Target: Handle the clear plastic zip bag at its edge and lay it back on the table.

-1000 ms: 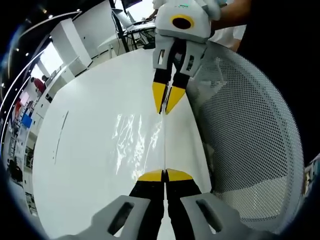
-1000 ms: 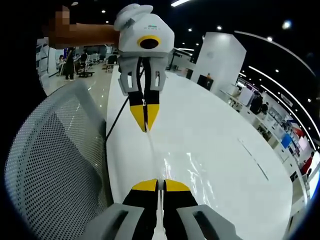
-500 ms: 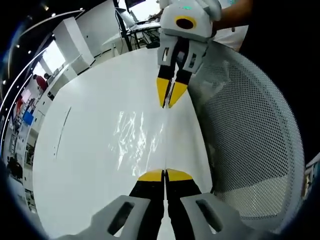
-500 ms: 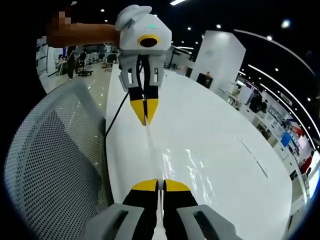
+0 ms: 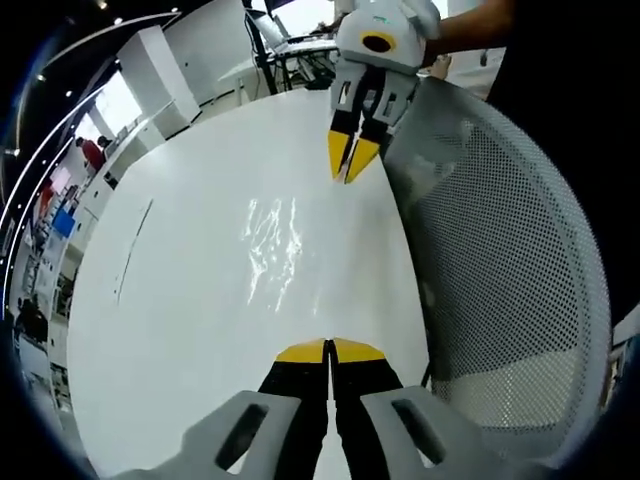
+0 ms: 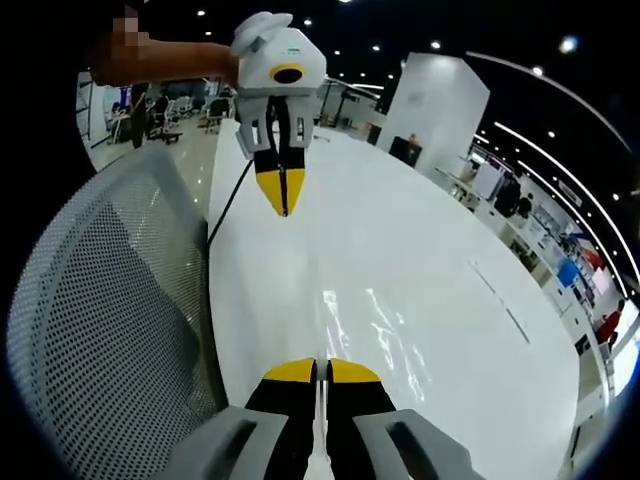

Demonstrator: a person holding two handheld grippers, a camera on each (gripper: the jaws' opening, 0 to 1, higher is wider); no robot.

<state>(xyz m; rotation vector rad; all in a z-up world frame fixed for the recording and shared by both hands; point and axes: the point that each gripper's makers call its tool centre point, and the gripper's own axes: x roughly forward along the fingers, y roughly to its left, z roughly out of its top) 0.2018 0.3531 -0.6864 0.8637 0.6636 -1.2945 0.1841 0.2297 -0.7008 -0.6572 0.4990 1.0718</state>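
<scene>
Your left gripper [image 5: 328, 347]: yellow-tipped jaws pressed together, seen from behind in the left gripper view; whether the bag's edge sits between them cannot be told. It also appears head-on in the right gripper view [image 6: 281, 203], tips together, a bare forearm [image 6: 165, 62] behind it.

Your right gripper [image 6: 321, 367]: yellow tips closed against each other, with no bag edge visible between them. In the left gripper view it shows at the far end [image 5: 350, 168], its tips slightly parted there, so its grip cannot be told for certain.

Clear plastic zip bag [image 5: 278, 235]: lying on the white table [image 5: 180, 310] between your two grippers, visible mainly as glints; in the right gripper view it lies just ahead of the jaws [image 6: 375, 330].

Mesh chair back [image 5: 500, 260]: beside the table edge.

Black cable [image 6: 226, 215]: along that edge.
</scene>
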